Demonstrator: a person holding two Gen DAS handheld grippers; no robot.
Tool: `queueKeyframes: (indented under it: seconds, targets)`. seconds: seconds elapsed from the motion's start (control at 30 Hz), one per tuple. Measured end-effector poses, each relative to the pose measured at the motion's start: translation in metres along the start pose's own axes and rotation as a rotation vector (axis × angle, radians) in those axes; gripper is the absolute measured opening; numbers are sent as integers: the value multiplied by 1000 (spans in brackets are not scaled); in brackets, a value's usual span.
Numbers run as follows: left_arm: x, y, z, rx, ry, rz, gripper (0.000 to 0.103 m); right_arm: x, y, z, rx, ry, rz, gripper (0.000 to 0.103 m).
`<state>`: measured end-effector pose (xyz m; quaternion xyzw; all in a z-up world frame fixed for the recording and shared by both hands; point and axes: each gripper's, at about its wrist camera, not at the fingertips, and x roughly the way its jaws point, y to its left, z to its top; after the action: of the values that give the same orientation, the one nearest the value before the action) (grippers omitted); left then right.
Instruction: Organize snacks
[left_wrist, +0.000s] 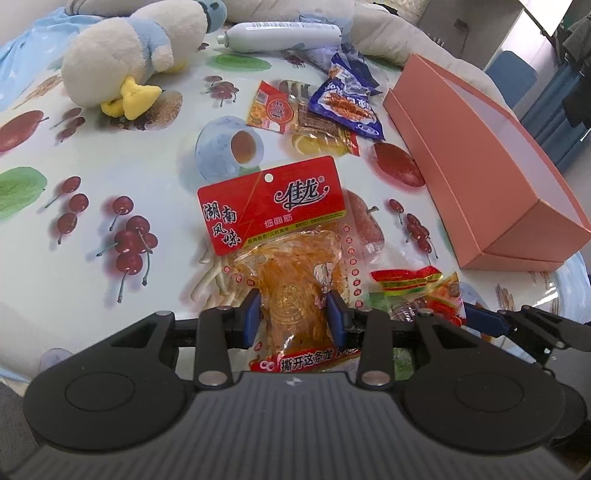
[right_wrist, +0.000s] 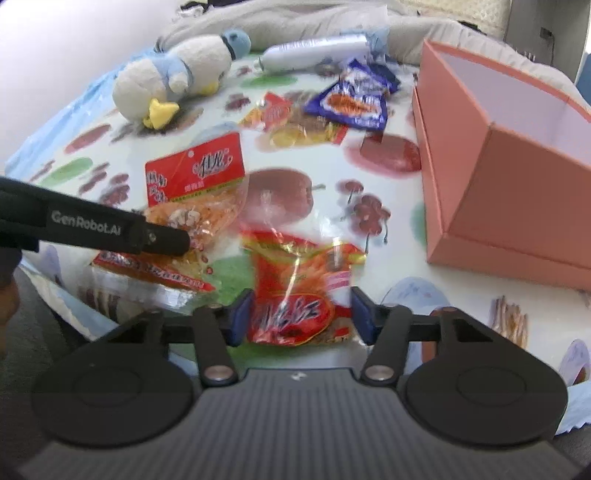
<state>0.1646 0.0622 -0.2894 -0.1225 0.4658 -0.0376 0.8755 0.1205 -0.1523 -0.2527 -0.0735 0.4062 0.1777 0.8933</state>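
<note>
Left gripper (left_wrist: 295, 314): black plastic body with ribbed housing; its two blue pads pinch the lower, clear part of the red-header snack packet from both sides.
Red-header snack packet (left_wrist: 273, 236): flat rectangular pouch, glossy red card-like top with a punched hang hole, clear crinkled film below showing orange stringy strips; it sits near the table's front edge, held in the left gripper.
Right gripper (right_wrist: 301, 314): same black build with blue pads standing on either side of the red foil packet; the left pad is at the packet's edge, the right pad shows a slight gap, so a firm grip cannot be told.
Red foil packet (right_wrist: 295, 291): shiny, wrinkled foil in red, yellow and green, puffy and irregular, blurred in the right wrist view; it lies at the front edge, just right of the red-header packet.
Far snacks: a blue foil packet (left_wrist: 347, 107) overlapping a red-and-clear pouch (left_wrist: 295, 118), mid-table.
Pink box (left_wrist: 491, 173): rigid matte cardboard, long, open-topped, pale inside, standing at the right on its lid or base.
Tablecloth (left_wrist: 110, 177): smooth glossy sheet printed with cherries, apples and a cup.
Plush duck (left_wrist: 129, 55): fuzzy cream-and-blue toy with yellow feet, lying at the far left.
White tube (left_wrist: 280, 35): smooth cylinder on its side at the far edge.
</note>
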Motion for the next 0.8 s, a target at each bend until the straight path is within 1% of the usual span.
queueKeyframes:
  seconds: [0.03,0.07,0.1,0.13,0.3,0.43,0.6,0.7,0.8]
  targets:
    - [-2,-1,1,-6,-1,-7,43,-2,-2,1,5,4,2,31]
    - [-4,-2,2,-12,-1,-14,43,-3,-6,3,24,9,13,28]
    - [-7,-4,3,-17,-5,-19,43,-4,-9,4,41,13,24,20]
    - [-8,-6,4,-16,-9,-21,43,-5,-12,5,50,13,27,6]
    - [-13,-15,9,-4,-22,-23,43,-9,-14,7,37,10,32,4]
    - [-11,-14,9,-10,-15,-26,43,-12,-16,10,48,3,44,4]
    - [-20,-10,13,-30,-36,-33,43,-28,-22,22,62,-26,69,3]
    - [-24,-11,17,-25,-50,-37,43,-35,-26,32,57,-49,70,3]
    - [-21,-15,16,-27,-54,-61,43,-35,-33,38,76,-55,71,3]
